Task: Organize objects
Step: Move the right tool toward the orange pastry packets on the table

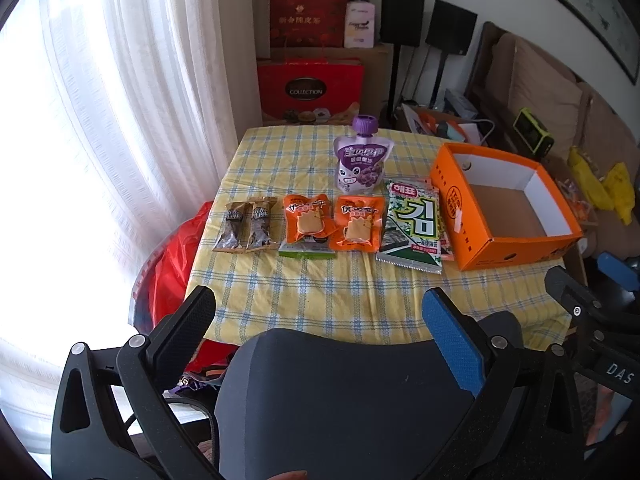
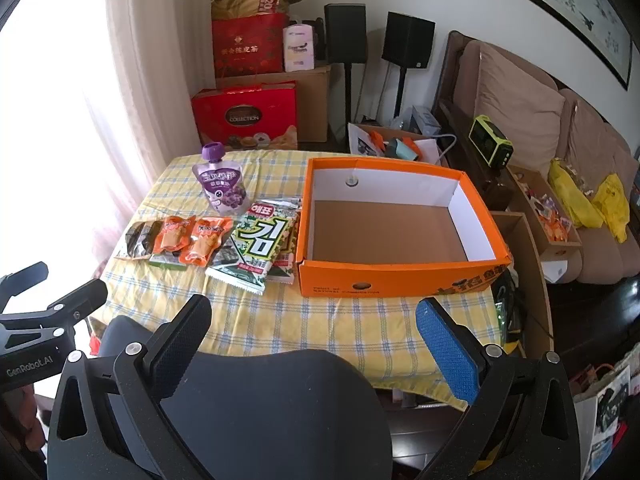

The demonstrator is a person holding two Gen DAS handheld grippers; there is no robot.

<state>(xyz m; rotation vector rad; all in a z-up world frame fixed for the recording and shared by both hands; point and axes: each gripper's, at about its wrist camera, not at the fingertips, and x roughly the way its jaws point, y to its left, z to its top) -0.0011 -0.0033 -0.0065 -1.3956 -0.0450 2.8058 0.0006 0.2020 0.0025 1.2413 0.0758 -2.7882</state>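
Note:
On the yellow checked tablecloth [image 1: 320, 296] lie two brown snack packets [image 1: 246, 228], two orange snack packets [image 1: 332, 224], a green seaweed pack [image 1: 414, 226] and an upright purple drink pouch [image 1: 362, 160]. An empty orange box [image 1: 508, 208] stands to their right. The same row shows in the right wrist view: pouch [image 2: 222, 188], seaweed pack [image 2: 260, 244], orange packets [image 2: 192, 240], box [image 2: 392, 224]. My left gripper [image 1: 320, 312] is open and empty, held above a dark chair back before the table's near edge. My right gripper [image 2: 316, 328] is open and empty, also short of the table.
A dark chair back [image 1: 344, 400] sits under both grippers. Red gift boxes [image 1: 310, 92], speakers [image 1: 402, 14] and a cardboard carton stand behind the table. A sofa [image 2: 540, 120] with yellow bags and cluttered side boxes lies right. A curtained window [image 1: 100, 120] is left.

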